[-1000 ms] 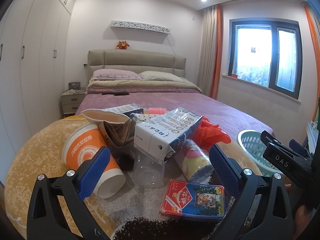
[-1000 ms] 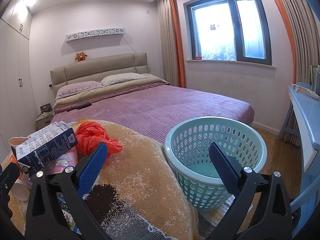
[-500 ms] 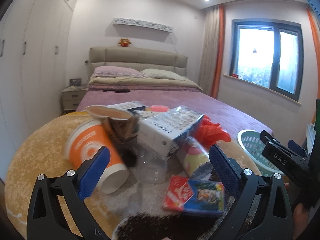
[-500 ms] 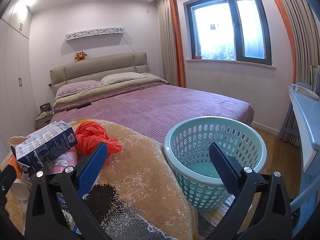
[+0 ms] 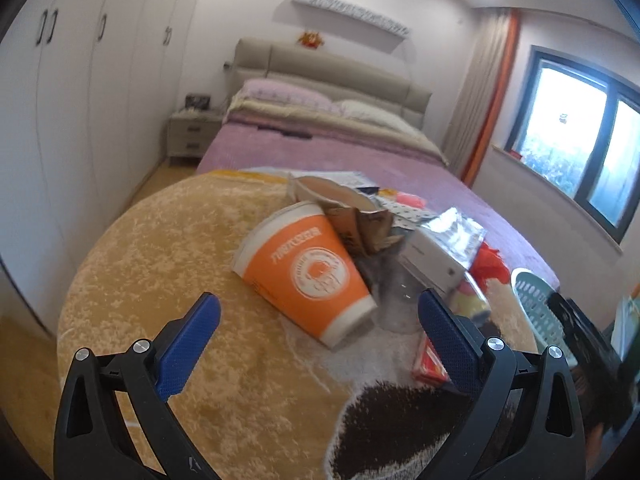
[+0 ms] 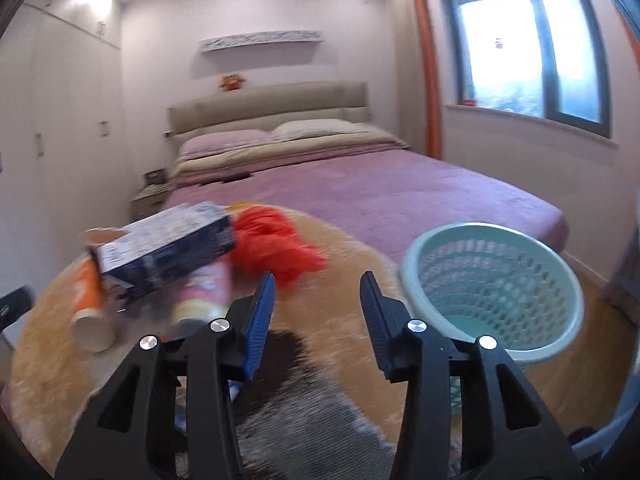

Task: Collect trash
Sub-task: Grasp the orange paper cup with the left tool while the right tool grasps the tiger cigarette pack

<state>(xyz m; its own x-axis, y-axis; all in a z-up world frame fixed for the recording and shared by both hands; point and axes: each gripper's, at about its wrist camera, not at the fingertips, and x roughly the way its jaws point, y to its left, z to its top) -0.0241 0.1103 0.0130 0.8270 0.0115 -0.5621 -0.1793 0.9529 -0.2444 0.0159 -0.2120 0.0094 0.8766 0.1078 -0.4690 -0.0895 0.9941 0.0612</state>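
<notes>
Both grippers swing leftward; right gripper [image 6: 316, 312] half-closed, empty; left gripper [image 5: 318, 320] fingers wide, empty, framing orange cup [image 5: 308, 276] at 12 o'clock, likely for pickup.

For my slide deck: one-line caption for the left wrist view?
Open left gripper faces a tipped orange cup among trash on a yellow rug.

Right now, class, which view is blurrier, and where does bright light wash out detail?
Right wrist view: strong motion blur smears the box and red bag. Left wrist view: milder blur, the orange cup fairly legible. Both: the window is blown out; fisheye bends the walls.
</notes>
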